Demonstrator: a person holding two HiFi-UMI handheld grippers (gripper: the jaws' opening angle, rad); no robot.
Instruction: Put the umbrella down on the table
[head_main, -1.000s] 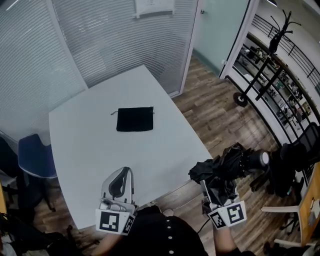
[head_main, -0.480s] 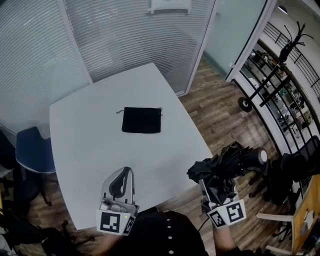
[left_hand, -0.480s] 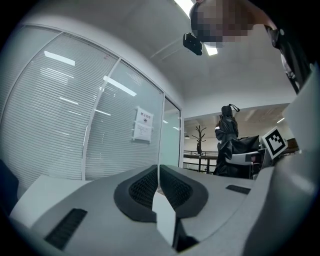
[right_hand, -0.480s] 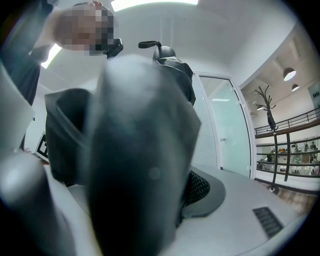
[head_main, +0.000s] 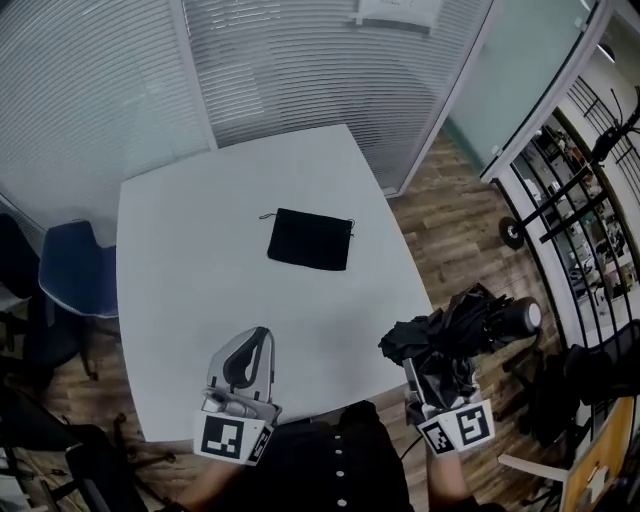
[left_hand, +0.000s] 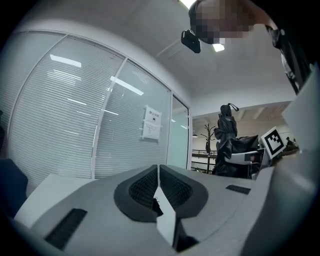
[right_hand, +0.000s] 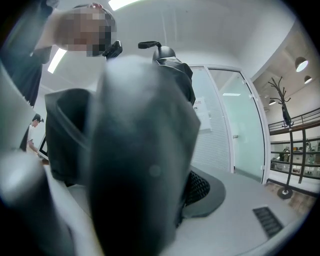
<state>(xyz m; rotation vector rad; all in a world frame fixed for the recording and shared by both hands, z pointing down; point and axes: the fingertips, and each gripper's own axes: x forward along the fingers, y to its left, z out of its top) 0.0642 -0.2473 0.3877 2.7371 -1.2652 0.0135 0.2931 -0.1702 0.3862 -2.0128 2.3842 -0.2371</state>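
Umbrella (head_main: 460, 335) in right tool (head_main: 428, 382), whole only overhead

We're in an office meeting room here: a big white table (head_main: 180, 250) fills the middle. Glass partition walls with slatted blinds (head_main: 300, 70) sweep from ten to one o'clock, and there's a notice sheet (head_main: 398, 10) stuck up at twelve. A blue office chair (head_main: 75, 285) sits at nine, with wood-plank floor (head_main: 450, 220) at three. Out at two stands a black coat stand (head_main: 560, 190).
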